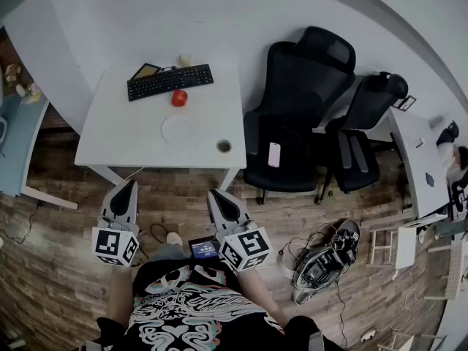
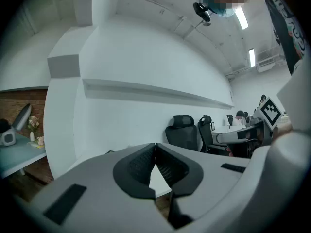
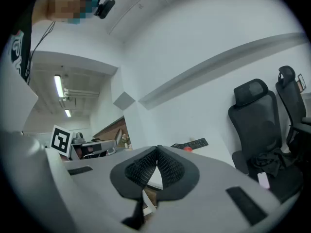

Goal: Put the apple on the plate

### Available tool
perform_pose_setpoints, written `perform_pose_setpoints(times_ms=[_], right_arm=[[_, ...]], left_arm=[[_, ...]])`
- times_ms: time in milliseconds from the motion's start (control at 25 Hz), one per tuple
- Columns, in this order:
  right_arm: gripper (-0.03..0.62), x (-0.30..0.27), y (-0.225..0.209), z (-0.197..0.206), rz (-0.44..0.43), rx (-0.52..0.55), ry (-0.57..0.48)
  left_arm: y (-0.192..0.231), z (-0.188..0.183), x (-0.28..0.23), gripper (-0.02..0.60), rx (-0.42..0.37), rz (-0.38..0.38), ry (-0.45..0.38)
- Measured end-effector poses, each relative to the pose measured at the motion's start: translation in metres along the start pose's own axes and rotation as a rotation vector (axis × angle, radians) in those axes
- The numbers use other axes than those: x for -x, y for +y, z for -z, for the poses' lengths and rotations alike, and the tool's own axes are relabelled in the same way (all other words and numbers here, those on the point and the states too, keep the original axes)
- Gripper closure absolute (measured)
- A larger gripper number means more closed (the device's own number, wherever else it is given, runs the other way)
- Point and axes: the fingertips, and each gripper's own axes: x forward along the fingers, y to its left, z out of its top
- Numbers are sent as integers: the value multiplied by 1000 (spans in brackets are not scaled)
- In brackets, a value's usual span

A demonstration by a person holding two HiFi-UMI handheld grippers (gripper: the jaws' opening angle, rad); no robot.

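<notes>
Left gripper [image 1: 130, 184] & right gripper [image 1: 213, 194] clenched empty, short of table's [image 1: 117, 126] near edge, approach not begun; apple [image 1: 179, 98] untouched mid-table behind plate [image 1: 179, 129].

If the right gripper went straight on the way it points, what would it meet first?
Probably the near edge of the white table, with only open floor between. Whether the right gripper would pass over or under that edge is unclear.
</notes>
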Motion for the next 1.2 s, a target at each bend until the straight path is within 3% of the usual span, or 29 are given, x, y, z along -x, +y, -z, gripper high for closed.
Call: perform_pose_setpoints(times_ms=[520, 840, 1200], right_arm=[[565, -1, -24, -6, 38, 1, -26], [565, -15, -40, -3, 76, 87, 23], [565, -51, -66, 0, 85, 94, 51]], left_arm=[[1, 3, -23, 565, 10, -1, -3], [7, 11, -37, 565, 39, -8, 9], [24, 23, -88, 565, 68, 15, 23]])
